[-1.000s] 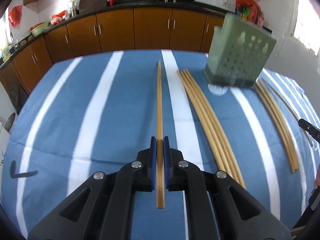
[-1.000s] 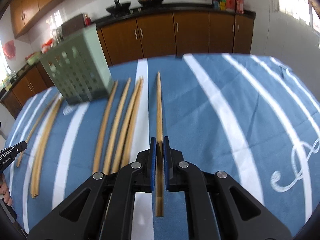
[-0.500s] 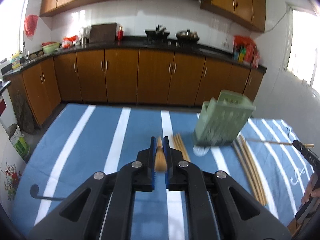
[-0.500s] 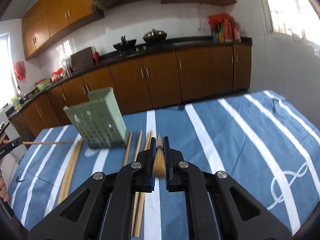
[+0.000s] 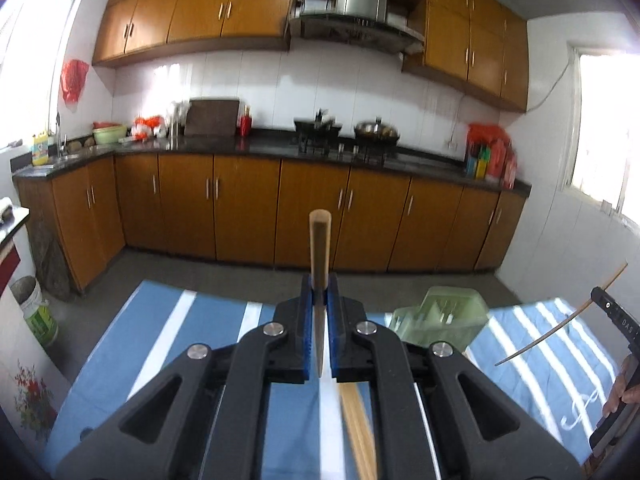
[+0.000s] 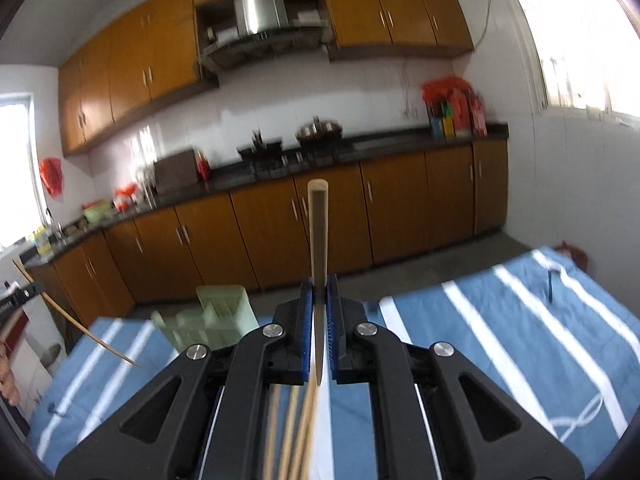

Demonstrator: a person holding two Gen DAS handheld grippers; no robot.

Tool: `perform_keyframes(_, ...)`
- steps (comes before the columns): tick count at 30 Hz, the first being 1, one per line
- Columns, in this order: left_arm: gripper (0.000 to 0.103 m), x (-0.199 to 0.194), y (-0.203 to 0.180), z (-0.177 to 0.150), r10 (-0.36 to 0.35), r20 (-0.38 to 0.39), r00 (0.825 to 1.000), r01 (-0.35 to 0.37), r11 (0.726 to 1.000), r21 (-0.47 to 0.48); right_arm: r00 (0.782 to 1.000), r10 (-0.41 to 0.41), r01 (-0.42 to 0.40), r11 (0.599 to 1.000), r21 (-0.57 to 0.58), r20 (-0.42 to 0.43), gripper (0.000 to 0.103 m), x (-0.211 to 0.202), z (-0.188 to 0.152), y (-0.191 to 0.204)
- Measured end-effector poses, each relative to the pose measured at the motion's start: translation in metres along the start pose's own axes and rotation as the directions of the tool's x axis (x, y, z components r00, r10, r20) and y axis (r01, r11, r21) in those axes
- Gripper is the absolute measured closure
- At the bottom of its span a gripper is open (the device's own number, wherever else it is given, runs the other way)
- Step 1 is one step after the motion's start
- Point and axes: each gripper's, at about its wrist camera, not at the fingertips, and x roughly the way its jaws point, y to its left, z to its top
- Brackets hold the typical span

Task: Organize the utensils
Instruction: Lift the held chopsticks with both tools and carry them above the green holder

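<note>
We hold our left gripper (image 5: pixel 320 292) clamped on one chopstick (image 5: pixel 319 248), which points forward above the blue striped cloth (image 5: pixel 180 344), left of the green basket (image 5: pixel 440 320). Loose chopsticks (image 5: pixel 358 428) lie on the cloth just before the basket, which stands tilted with small utensils showing inside. Right of the basket, our right gripper (image 6: pixel 320 292) is likewise closed on a second chopstick (image 6: pixel 318 232), lifted clear of the cloth.

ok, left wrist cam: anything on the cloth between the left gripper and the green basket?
Loose chopsticks lie there on the tablecloth, below the left gripper, short of the green basket.
</note>
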Motion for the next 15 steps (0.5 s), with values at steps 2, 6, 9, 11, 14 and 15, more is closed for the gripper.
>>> perform_keyframes(2,0.095,-0.006,-0.004,0.014,-0.014,0.043,0.999,0.014,1.000,-0.016,0.998,0.027,-0.028,1.000,0.006,0.065,0.096,-0.007,0.021,0.008)
perform_keyframes(6,0.095,-0.016,-0.018,0.040,-0.056,0.137,0.989,0.064,0.996,-0.054,0.984,0.101,-0.104,0.995,0.013,0.147,0.096,-0.015,0.047,0.022)
perform_keyframes(9,0.095,-0.017,-0.033,0.055,-0.115,0.174,0.978,0.129,0.989,-0.074,0.977,0.157,-0.158,0.987,-0.003,0.145,0.096,-0.010,0.052,0.035)
perform_keyframes(11,0.095,-0.013,-0.042,0.059,-0.142,0.177,0.974,0.156,0.985,-0.071,0.977,0.175,-0.173,0.985,-0.025,0.124,0.096,-0.002,0.049,0.043)
perform_keyframes(14,0.095,0.001,-0.059,0.052,-0.168,0.162,0.972,0.178,0.983,-0.051,0.979,0.186,-0.184,0.983,-0.029,0.086,0.096,0.012,0.041,0.050)
perform_keyframes(15,0.095,0.010,-0.065,0.049,-0.177,0.143,0.974,0.184,0.982,-0.042,0.980,0.186,-0.185,0.982,-0.027,0.069,0.096,0.018,0.038,0.051)
